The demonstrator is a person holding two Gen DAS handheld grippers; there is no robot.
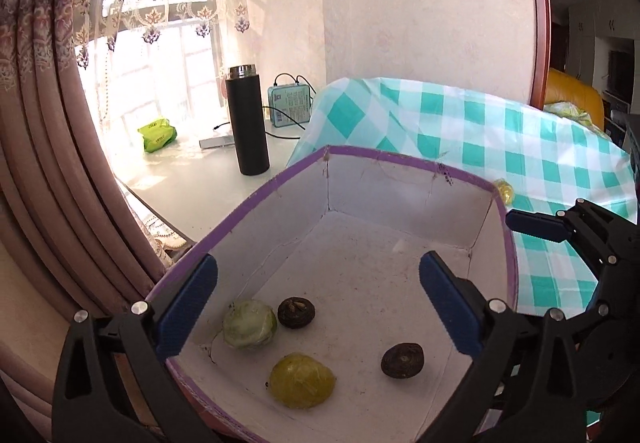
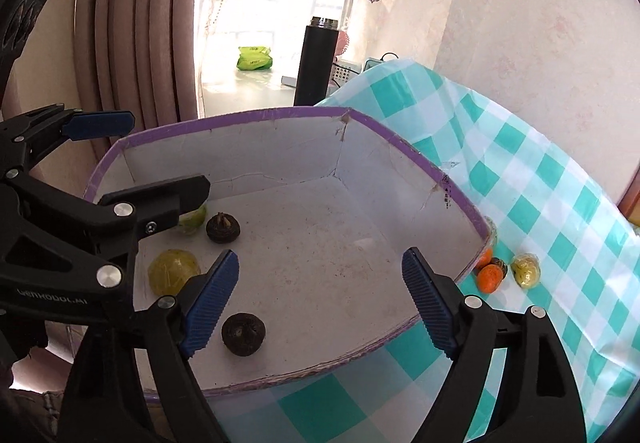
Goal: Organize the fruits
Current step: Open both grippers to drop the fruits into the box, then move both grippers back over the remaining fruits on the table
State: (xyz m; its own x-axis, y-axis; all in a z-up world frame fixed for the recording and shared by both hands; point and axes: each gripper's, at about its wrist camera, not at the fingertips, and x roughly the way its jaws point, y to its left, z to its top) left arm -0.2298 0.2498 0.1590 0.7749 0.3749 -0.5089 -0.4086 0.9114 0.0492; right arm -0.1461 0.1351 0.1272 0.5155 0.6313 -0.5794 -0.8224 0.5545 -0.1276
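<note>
Two grippers over a purple-rimmed box [image 1: 224,227] with a white inside, set on a teal-checked tablecloth [image 1: 500,147]. Left gripper [image 1: 318,307] spread wide above the box floor, nothing between its blue pads [image 1: 188,307]. Right gripper [image 2: 320,299] likewise gaping and empty, poised over the near edge of the box.

Four fruits on the box floor. Near the left wall: a pale green round fruit [image 1: 249,324], touching or just beside a dark brown round fruit [image 1: 296,312]. Toward the near edge: a yellow-green fruit [image 1: 302,380], and apart from it to the right a second dark brown fruit [image 1: 402,359].

Outside the box, on the cloth by its right wall: an orange fruit [image 2: 490,278], a small dark fruit [image 2: 501,265] touching it, and just beside them a pale yellow wrapped fruit [image 2: 526,270].

Beyond the far edge of the cloth, on a pale sill: a black flask [image 1: 247,121], a teal tin [image 1: 289,104] with a cable, a green packet [image 1: 157,134]. Behind these, a curtain [image 1: 44,91] and a bright window.
</note>
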